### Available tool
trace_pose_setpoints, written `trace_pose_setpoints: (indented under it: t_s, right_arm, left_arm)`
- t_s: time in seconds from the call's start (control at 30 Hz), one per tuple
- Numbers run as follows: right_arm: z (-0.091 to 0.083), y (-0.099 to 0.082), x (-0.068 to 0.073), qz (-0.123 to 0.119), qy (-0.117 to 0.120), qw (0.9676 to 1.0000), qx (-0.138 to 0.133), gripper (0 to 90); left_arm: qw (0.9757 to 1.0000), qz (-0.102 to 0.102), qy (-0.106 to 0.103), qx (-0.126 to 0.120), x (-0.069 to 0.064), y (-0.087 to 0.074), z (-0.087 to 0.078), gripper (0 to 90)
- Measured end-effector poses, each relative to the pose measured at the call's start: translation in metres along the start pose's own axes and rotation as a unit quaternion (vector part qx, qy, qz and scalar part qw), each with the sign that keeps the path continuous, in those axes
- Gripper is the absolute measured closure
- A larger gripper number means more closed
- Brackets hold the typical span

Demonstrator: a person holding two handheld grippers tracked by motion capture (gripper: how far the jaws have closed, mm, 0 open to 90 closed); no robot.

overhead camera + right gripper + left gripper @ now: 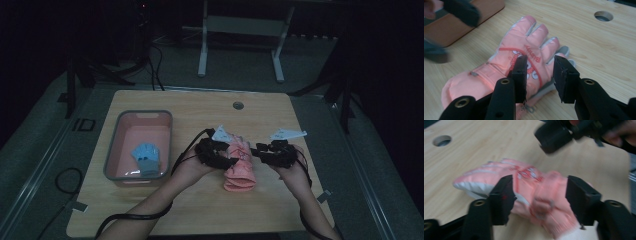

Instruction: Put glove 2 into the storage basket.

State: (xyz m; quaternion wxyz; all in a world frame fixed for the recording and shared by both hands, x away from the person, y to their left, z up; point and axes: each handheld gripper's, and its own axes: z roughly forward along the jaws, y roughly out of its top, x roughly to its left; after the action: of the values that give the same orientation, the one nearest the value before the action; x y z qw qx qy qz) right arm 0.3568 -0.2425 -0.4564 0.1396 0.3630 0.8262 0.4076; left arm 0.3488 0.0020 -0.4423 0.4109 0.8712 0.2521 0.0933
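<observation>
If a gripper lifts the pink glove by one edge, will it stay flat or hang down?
The pink glove is padded fabric, so it will probably sag, fingers and cuff drooping. It looks light. The wooden table is smooth, so a push would likely slide it, not roll it.

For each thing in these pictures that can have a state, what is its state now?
pink glove: lying flat on the table, between both grippers' jaws.
left gripper: jaws around the glove's wrist part; grip unclear.
right gripper: jaws partly apart over the glove's edge; grip unclear.
blue glove: lying inside the tray.
pink tray: upright on the table, holding the blue glove.
</observation>
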Motion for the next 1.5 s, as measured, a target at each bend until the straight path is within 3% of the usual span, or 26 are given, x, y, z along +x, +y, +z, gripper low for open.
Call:
trace_pose_setpoints:
  t_s: [0.07, 0.13, 0.2, 0.27, 0.33, 0.4, 0.57, 0.67, 0.77, 0.9, 0.97, 1.03, 1.1, 1.13, 1.27, 1.5]
  right_arm:
    - [0.008, -0.001, 0.003, -0.001, -0.003, 1.0000, 0.005, 64.6]
    - [0.012, -0.001, 0.005, 0.004, -0.002, 1.0000, 0.008, 63.4]
    - [0.023, -0.006, 0.008, 0.006, -0.007, 0.9996, 0.026, 61.3]
    - [0.029, -0.011, 0.009, 0.017, -0.001, 0.9994, 0.030, 56.1]
    - [0.033, -0.015, 0.009, 0.020, -0.011, 0.9991, 0.037, 52.1]
    - [0.036, -0.019, 0.006, 0.030, -0.025, 0.9979, 0.052, 48.5]
    - [0.049, -0.026, 0.001, 0.056, -0.018, 0.9939, 0.094, 44.6]
    - [0.057, -0.028, -0.004, 0.083, -0.011, 0.9900, 0.113, 41.4]
    - [0.064, -0.029, -0.012, 0.117, 0.010, 0.9848, 0.128, 40.2]
    - [0.071, -0.031, -0.021, 0.152, 0.041, 0.9778, 0.138, 40.5]
    - [0.072, -0.032, -0.023, 0.156, 0.052, 0.9764, 0.140, 43.4]
    - [0.073, -0.033, -0.024, 0.153, 0.062, 0.9769, 0.136, 47.3]
    - [0.073, -0.034, -0.024, 0.143, 0.068, 0.9788, 0.130, 53.1]
    - [0.073, -0.034, -0.024, 0.144, 0.071, 0.9784, 0.130, 56.9]
    - [0.072, -0.031, -0.018, 0.120, 0.064, 0.9829, 0.124, 71.4]
    - [0.061, -0.022, -0.007, 0.112, 0.048, 0.9872, 0.103, 76.8]
  left_arm:
    - [0.9999, -0.006, 0.002, 0.007, 0.003, 0.002, 0.009, 49.6]
    - [0.9998, -0.016, 0.003, 0.013, 0.004, 0.002, 0.014, 49.6]
    - [0.9983, -0.033, 0.036, 0.031, 0.008, -0.003, 0.025, 49.4]
    - [0.9964, -0.062, 0.047, 0.034, 0.012, -0.009, 0.028, 43.3]
    - [0.9946, -0.077, 0.053, 0.044, 0.013, -0.014, 0.032, 37.0]
    - [0.9922, -0.095, 0.047, 0.065, 0.015, -0.020, 0.038, 33.7]
    - [0.9845, -0.146, 0.009, 0.097, 0.028, -0.035, 0.060, 32.2]
    - [0.9799, -0.171, -0.007, 0.102, 0.034, -0.044, 0.068, 28.2]
    - [0.9794, -0.175, -0.010, 0.100, 0.035, -0.047, 0.072, 28.1]
    - [0.9740, -0.203, -0.036, 0.095, 0.042, -0.052, 0.077, 27.9]
    - [0.9722, -0.209, -0.052, 0.092, 0.045, -0.055, 0.080, 28.3]
    - [0.9670, -0.223, -0.088, 0.086, 0.049, -0.057, 0.083, 33.4]
    - [0.9649, -0.225, -0.107, 0.082, 0.051, -0.058, 0.084, 42.4]
    - [0.9647, -0.223, -0.114, 0.081, 0.051, -0.058, 0.084, 46.9]
    - [0.9664, -0.215, -0.115, 0.083, 0.050, -0.054, 0.081, 61.4]
    - [0.9666, -0.205, -0.126, 0.087, 0.051, -0.046, 0.069, 66.9]
